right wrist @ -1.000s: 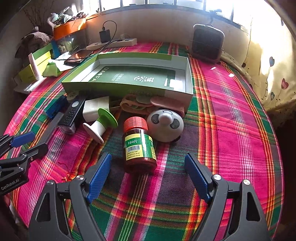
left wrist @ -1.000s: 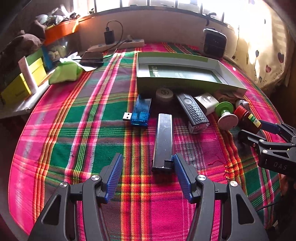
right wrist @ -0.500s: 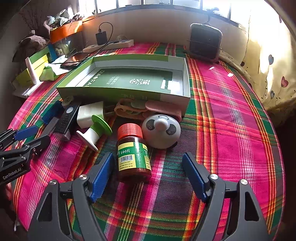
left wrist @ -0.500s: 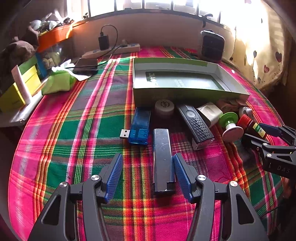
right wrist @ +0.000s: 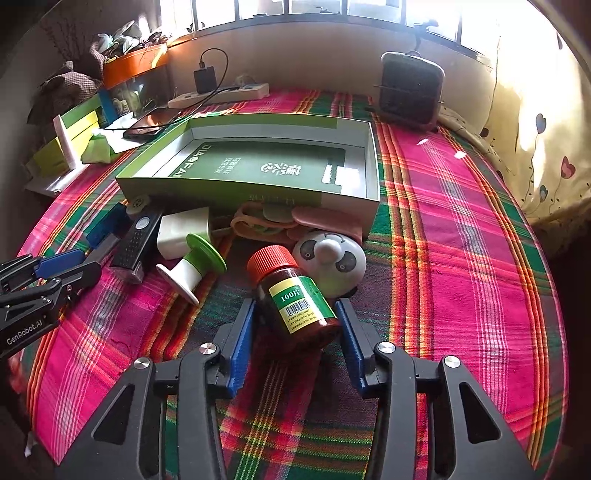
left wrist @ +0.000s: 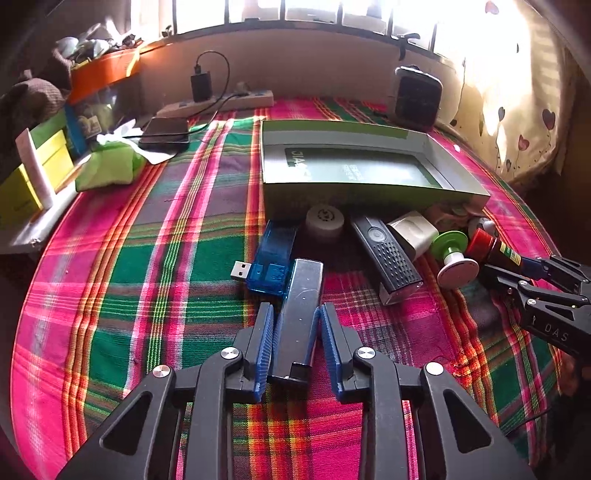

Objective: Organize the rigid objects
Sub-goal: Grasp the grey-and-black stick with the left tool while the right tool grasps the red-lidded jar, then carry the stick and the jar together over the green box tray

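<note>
Lying flat between closing left tongs point(left wrist: 294, 334): slim, glossy black bar point(left wrist: 300, 306).

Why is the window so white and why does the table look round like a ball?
Left wrist view: sun through the window washes out the glass and the curtain; the fisheye lens bends the plaid cloth into a dome and darkens the corners. Right wrist view: same glare and curve; the pill bottle near the lens stays sharp.

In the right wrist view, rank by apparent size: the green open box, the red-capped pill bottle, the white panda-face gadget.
1. green open box
2-3. red-capped pill bottle and white panda-face gadget: alike; the bottle lies nearer the camera, so unsure.
</note>
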Motion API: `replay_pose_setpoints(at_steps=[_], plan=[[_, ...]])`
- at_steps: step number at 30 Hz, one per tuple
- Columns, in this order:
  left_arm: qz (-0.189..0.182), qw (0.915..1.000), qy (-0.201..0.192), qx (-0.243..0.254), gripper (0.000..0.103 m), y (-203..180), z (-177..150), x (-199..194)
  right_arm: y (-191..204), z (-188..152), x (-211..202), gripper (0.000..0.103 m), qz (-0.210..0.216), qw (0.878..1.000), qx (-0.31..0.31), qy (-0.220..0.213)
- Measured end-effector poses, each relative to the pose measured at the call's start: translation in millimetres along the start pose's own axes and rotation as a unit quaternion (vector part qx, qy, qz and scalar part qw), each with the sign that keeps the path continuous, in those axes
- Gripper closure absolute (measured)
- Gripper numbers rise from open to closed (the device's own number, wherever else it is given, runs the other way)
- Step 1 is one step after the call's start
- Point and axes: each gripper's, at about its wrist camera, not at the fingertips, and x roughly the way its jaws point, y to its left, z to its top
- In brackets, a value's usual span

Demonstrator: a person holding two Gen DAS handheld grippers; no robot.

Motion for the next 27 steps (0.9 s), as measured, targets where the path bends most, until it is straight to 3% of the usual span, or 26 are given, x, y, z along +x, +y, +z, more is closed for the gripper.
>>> replay_pose_setpoints(at_steps=[8, 27], plan=[[-0.014, 0.9999, 0.0, -0.005, 0.08, 2, 0, -1, 4, -2, -2, 0.066, 0.006, 1.0, -0.008, 0.0], [-0.039, 0.9992, -0.009, -0.009, 0.081, 0, -2, -13, 3, -10, -22, 0.069, 0.033, 0.999, 0.018, -0.022]])
